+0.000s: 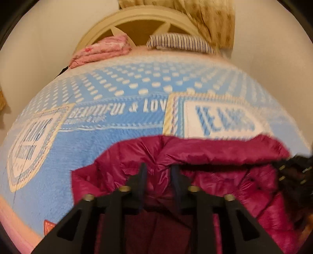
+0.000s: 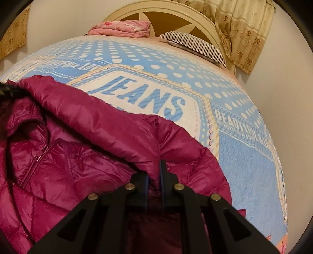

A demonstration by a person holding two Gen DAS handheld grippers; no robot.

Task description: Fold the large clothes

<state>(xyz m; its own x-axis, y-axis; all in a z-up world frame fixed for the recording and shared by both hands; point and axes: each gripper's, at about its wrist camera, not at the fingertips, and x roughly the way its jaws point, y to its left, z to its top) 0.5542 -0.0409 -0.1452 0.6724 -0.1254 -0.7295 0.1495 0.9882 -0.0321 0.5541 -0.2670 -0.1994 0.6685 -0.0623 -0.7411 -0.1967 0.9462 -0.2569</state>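
- i see the magenta puffer jacket (image 2: 82,156) lying at the near end of the bed, on the blue blanket (image 2: 244,156) printed with white dots and the word "jeans".
- my right gripper (image 2: 155,172) is clamped on a bunched fold of the jacket's right shoulder area; the fabric is pinched tight between the two fingers.
- my left gripper (image 1: 158,172) sits over the jacket's left side with its fingers a little apart and fabric between them; the view is blurred, so i cannot tell whether it grips.
- the jacket's zipper (image 2: 37,156) runs down its front, left of the right gripper.
- at the far end, by the cream headboard (image 2: 176,11), lie a folded pink quilt (image 2: 125,29) on the left and a striped pillow (image 2: 197,46) on the right.
- a patterned curtain (image 2: 244,29) hangs at the far right.
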